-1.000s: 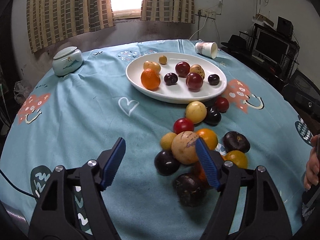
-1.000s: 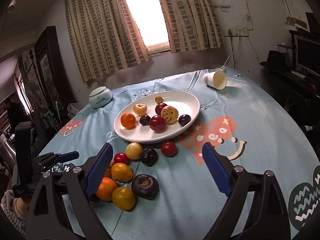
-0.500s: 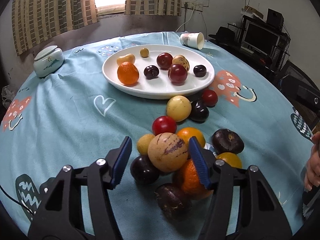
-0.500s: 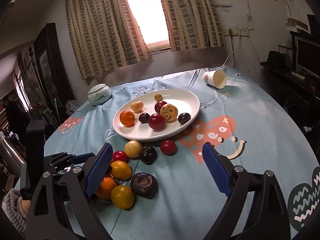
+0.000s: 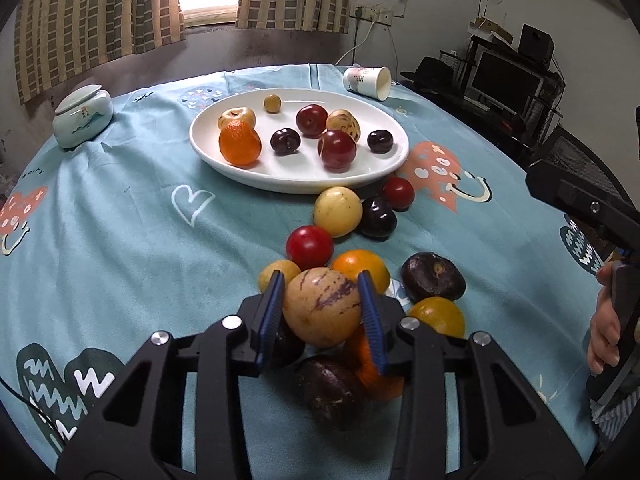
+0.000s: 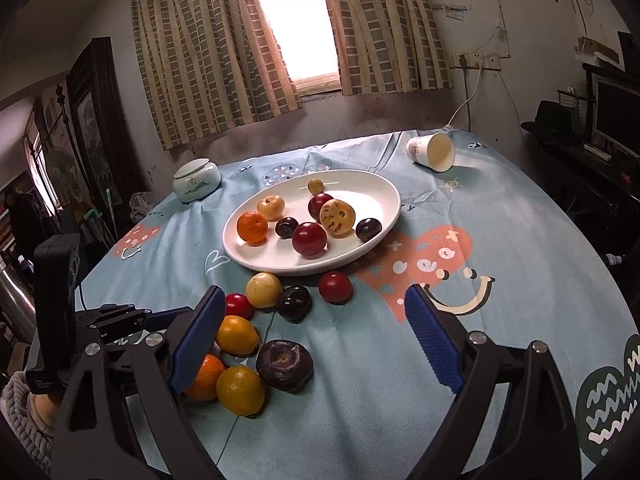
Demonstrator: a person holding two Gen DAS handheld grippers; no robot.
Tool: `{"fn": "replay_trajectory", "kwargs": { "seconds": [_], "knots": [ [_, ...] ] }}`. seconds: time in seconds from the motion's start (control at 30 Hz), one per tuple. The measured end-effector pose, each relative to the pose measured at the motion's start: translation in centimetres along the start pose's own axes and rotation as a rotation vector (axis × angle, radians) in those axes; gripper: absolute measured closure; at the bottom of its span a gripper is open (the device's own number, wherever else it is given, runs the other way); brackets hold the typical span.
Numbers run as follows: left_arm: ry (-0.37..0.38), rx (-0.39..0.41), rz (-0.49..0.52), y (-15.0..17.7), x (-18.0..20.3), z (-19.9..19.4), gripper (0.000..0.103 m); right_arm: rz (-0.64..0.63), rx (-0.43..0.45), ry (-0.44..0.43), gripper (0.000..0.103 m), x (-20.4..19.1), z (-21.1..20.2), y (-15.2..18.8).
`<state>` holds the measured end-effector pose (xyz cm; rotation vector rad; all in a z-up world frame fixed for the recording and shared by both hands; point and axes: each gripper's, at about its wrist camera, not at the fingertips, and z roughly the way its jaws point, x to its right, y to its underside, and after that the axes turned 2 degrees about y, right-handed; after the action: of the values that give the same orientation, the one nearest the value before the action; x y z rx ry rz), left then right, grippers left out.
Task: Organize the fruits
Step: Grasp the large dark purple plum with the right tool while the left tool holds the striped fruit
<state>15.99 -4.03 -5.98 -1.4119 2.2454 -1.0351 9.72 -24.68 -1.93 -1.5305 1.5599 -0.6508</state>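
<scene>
My left gripper (image 5: pixel 322 307) clamps its blue pads on the tan, purple-streaked melon (image 5: pixel 322 306) in the near fruit pile, in front of the white plate (image 5: pixel 304 184). My right gripper (image 6: pixel 316 340) hangs with fingers wide apart over the blue tablecloth (image 6: pixel 500 240), holding nothing.

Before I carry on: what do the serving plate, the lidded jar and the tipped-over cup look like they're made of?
White plate: probably glazed ceramic, given its glossy surface and thick rounded rim. Lidded jar: likely glazed porcelain, pale green and shiny with a painted motif. Tipped cup: looks like paper, matte and thin-walled with small print, though thin plastic is possible.
</scene>
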Motion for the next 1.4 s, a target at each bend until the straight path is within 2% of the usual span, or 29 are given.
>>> {"fn": "replay_trajectory", "kwargs": {
  "seconds": [0.17, 0.33, 0.47, 0.63, 0.77, 1.0, 1.23, 1.3, 1.4],
  "knots": [
    [-0.050, 0.050, -0.039, 0.5, -1.5, -2.2, 0.065, -0.035, -0.055, -0.018, 0.012, -0.6, 0.8, 0.9],
    [-0.093, 0.076, -0.078, 1.2, -3.3, -3.8, 0.065, -0.110, -0.111, -0.059, 0.012, -2.8, 1.0, 2.7],
    [-0.100, 0.080, -0.090, 1.4, -4.0, -4.2, 0.065, -0.161, -0.137, -0.046, 0.017, -4.0, 1.4, 3.5],
    [-0.094, 0.079, -0.085, 1.5, -4.2, -4.3, 0.065, -0.109, -0.173, 0.002, 0.028, -2.7, 2.8, 3.3],
    [-0.086, 0.077, -0.082, 1.4, -4.0, -4.2, 0.065, -0.080, -0.215, 0.001, 0.037, -2.2, 4.7, 2.8],
    [-0.080, 0.074, -0.081, 1.3, -3.9, -4.1, 0.065, -0.116, -0.266, 0.020, 0.041, -2.6, 6.4, 3.2],
    [-0.080, 0.074, -0.085, 1.3, -3.9, -4.1, 0.064, -0.077, -0.309, -0.035, 0.041, -2.3, 7.8, 3.2],
    [-0.081, 0.075, -0.085, 1.3, -3.9, -4.0, 0.064, -0.047, -0.327, -0.079, 0.045, -2.1, 7.7, 3.4],
    [-0.081, 0.073, -0.087, 1.4, -3.9, -4.0, 0.064, -0.068, -0.326, -0.075, 0.052, -2.3, 7.4, 3.7]
  ]
}}
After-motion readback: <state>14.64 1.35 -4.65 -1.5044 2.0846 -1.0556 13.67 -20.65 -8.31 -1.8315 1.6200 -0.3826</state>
